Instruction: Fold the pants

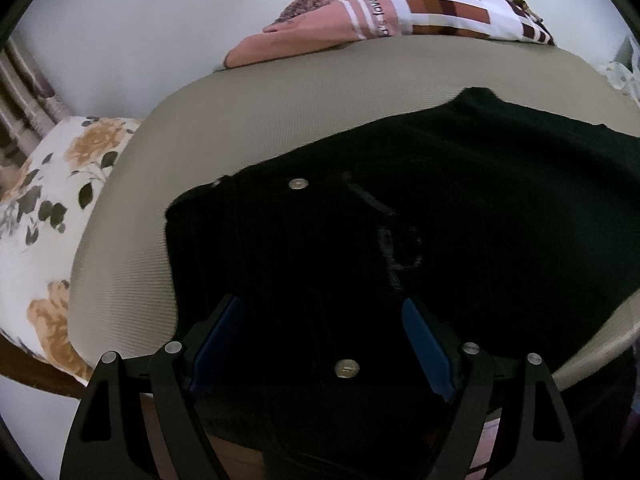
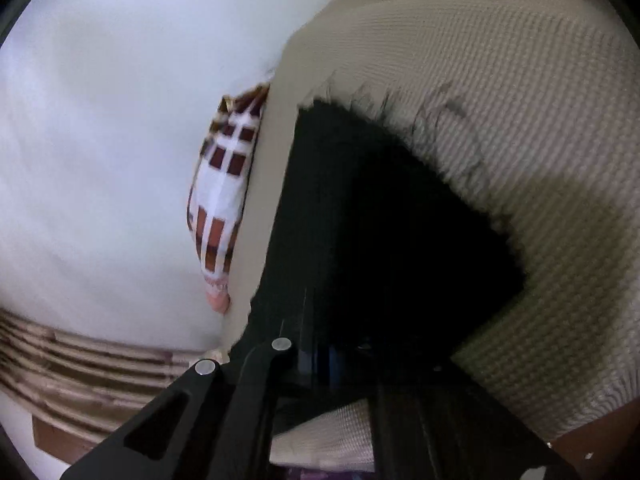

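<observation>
1. Blue pads of the left claw stand wide apart at the bottom of the left wrist view, straddling the pants without pressing on them; a metal button shows between the fingers.
2. Right claw: its fingers are drawn together, and black cloth lies dark over the tips. It looks clamped on the leg end near the frayed hem, though the pinch itself is too dark to see.
3. Pants lie spread flat on a beige ribbed cover over what looks like a bed, filling the middle of the left wrist view.
4. Handling, as I judge it: heavy-ish black denim, soft and limp, not slippery, not fragile. It will sag between two grips, so hold it by thick seams, the waistband and the hems.
5. Long axis runs from the waistband, at about 7 o'clock in the left view, out toward 2 o'clock, legs pointing away to the right.
6. Farther out: a plaid pillow at 12 o'clock and a floral sheet at 9 o'clock.
</observation>
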Demonstrator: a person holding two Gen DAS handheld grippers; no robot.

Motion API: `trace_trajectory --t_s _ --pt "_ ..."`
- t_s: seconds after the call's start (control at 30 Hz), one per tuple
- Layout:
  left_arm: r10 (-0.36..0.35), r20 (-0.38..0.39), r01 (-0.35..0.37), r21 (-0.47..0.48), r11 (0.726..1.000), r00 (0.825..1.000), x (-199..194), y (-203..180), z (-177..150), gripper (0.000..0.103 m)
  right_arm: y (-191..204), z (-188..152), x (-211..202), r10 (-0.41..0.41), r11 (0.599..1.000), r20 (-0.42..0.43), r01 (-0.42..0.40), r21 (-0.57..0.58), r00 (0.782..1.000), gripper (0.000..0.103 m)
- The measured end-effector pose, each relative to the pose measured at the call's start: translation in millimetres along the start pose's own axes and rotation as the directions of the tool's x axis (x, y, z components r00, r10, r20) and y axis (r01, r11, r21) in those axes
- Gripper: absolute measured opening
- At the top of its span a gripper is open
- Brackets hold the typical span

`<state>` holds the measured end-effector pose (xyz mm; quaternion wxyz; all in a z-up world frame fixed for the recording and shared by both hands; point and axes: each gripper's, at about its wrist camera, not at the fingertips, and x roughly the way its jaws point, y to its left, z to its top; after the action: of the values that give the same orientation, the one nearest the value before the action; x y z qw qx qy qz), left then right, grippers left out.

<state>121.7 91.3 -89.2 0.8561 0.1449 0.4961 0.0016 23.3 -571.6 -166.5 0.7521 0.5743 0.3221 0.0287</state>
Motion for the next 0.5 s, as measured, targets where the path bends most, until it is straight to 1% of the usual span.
trace_trajectory --t_s 0.07,0.13,0.17,0.23,0.3,0.33,0.37,0.4,0.5 --pt "-0.010 0.003 0.010 -0.009 1.000 1.000 0.4 6.7 -1.0 0.082 -0.4 3.0 -8.2 -0.010 1.000 0.055 0.011 -0.009 0.998 0.005" --pt "0.011 0.008 -0.011 -0.026 1.000 1.000 -1.9 15.3 -2.4 0.082 -13.2 -1.6 -7.0 -0.026 1.000 0.028 0.026 0.012 0.999 0.005" --pt "0.017 0.017 -0.016 -0.043 0.999 1.000 -5.5 21.0 -3.0 0.082 -17.8 -2.5 -5.7 -0.026 1.000 0.021 0.026 0.013 0.999 0.001" --pt "-0.006 0.050 0.011 -0.096 0.995 0.999 -17.4 35.1 -6.0 0.082 -23.3 -6.2 -14.5 0.012 1.000 0.007 -0.012 0.018 1.000 0.004" --pt "-0.052 0.082 0.065 -0.169 0.983 0.995 -32.6 54.0 -10.7 0.082 -22.7 -5.6 -15.4 0.055 0.997 0.007 -0.056 0.050 0.998 0.016" --pt "-0.073 0.090 0.090 -0.202 0.975 0.993 -38.3 62.6 -13.1 0.082 -20.6 -5.6 -14.6 0.085 0.994 0.006 -0.085 0.061 0.996 0.021" --pt "-0.100 0.097 0.121 -0.241 0.963 0.990 -44.6 73.5 -17.5 0.082 -18.6 -8.1 -17.0 0.108 0.992 0.008 -0.108 0.059 0.994 0.029" --pt "-0.117 0.097 0.140 -0.271 0.952 0.988 -48.8 82.0 -21.7 0.082 -13.8 -8.9 -15.2 0.112 0.993 0.005 -0.113 0.046 0.994 0.033" --pt "-0.149 0.071 0.164 -0.336 0.927 0.986 -54.8 106.2 -38.5 0.082 -7.7 -14.4 -5.2 0.129 0.991 -0.034 -0.128 0.024 0.991 0.033"
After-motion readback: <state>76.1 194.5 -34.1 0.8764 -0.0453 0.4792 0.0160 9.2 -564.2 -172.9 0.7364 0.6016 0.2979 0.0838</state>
